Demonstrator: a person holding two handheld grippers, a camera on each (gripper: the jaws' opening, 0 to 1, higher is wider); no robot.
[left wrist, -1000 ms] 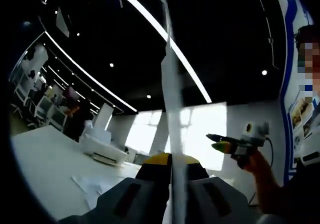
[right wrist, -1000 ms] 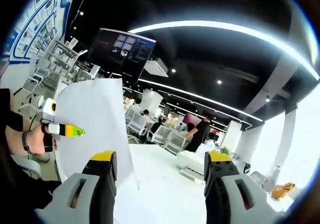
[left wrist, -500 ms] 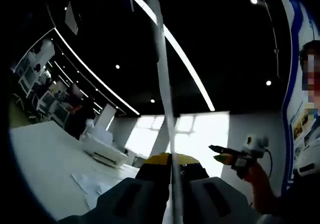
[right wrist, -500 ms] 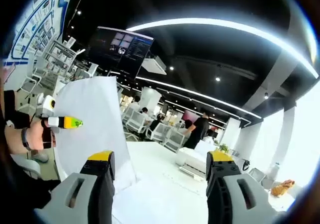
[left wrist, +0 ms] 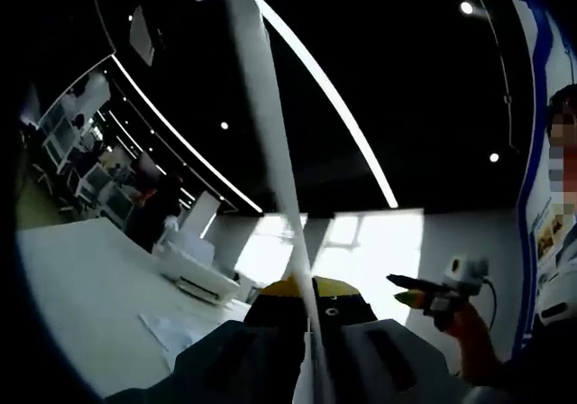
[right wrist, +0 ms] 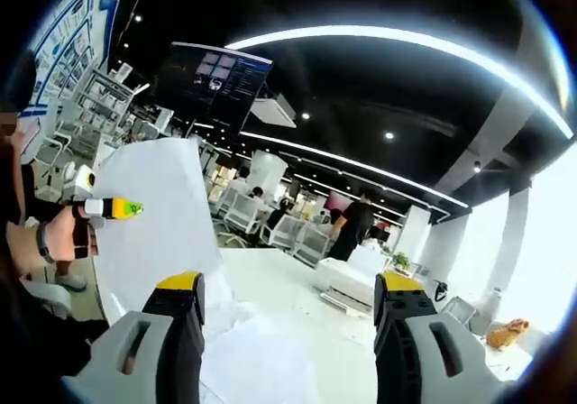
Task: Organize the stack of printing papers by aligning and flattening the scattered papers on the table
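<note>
1. The left tongs (left wrist: 311,298) were pressed together on a sheet of paper (left wrist: 261,133), held upright and seen edge-on.
2. The right tongs (right wrist: 287,300) stood spread, gripping nothing.
3. More papers (right wrist: 261,368) lay scattered on the white worktop (left wrist: 81,278) below.
4. In the right gripper view, the raised sheet stood beside the left tongs.

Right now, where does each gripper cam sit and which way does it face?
Left gripper view: rides the left gripper, jaws shut on an upright paper sheet seen edge-on, tilted up toward the ceiling; the right gripper and the hand holding it enter at right.
Right gripper view: rides the open right gripper, facing across the table; the left gripper and hand appear at left.
Shared: sheet, table.
</note>
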